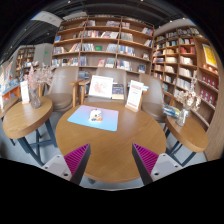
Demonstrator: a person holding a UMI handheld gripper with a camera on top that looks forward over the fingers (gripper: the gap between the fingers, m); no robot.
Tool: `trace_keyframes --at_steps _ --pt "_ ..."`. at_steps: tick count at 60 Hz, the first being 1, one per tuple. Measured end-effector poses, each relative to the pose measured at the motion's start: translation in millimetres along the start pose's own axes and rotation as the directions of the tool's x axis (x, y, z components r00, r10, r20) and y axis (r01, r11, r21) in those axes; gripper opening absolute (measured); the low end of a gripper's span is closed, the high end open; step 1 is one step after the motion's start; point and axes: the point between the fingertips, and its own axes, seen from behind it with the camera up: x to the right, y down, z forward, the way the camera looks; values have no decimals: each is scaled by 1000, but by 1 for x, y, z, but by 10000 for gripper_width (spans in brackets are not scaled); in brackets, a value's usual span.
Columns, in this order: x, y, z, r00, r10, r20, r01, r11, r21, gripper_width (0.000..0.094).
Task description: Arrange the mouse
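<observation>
Broadly, bookshelves (105, 45) fill the upper half of the frame, curving from the upper left round to the right side, packed with books. Below them, a round wooden table (112, 135) takes up the centre and lower middle. A smaller round table (22, 117) sits at the left with a vase of pale flowers (38, 82) on it, and another table (190, 130) shows at the right. On the central table lies a light blue mat (93, 120), just above centre, and the white mouse (96, 115) rests on it. The gripper (112, 158) hangs at the bottom centre, its fingers spread wide apart, gripping and touching nothing; the mouse lies well beyond them.
</observation>
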Motion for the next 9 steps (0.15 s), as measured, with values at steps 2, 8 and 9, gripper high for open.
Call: trace_keyframes --at_steps 2,8,9 --pt "0 0 0 1000 1 1 -1 1000 3 855" --pt "-11 7 0 999 23 24 -23 1000 -12 854" --pt "-13 8 0 999 29 26 -29 999 -15 854"
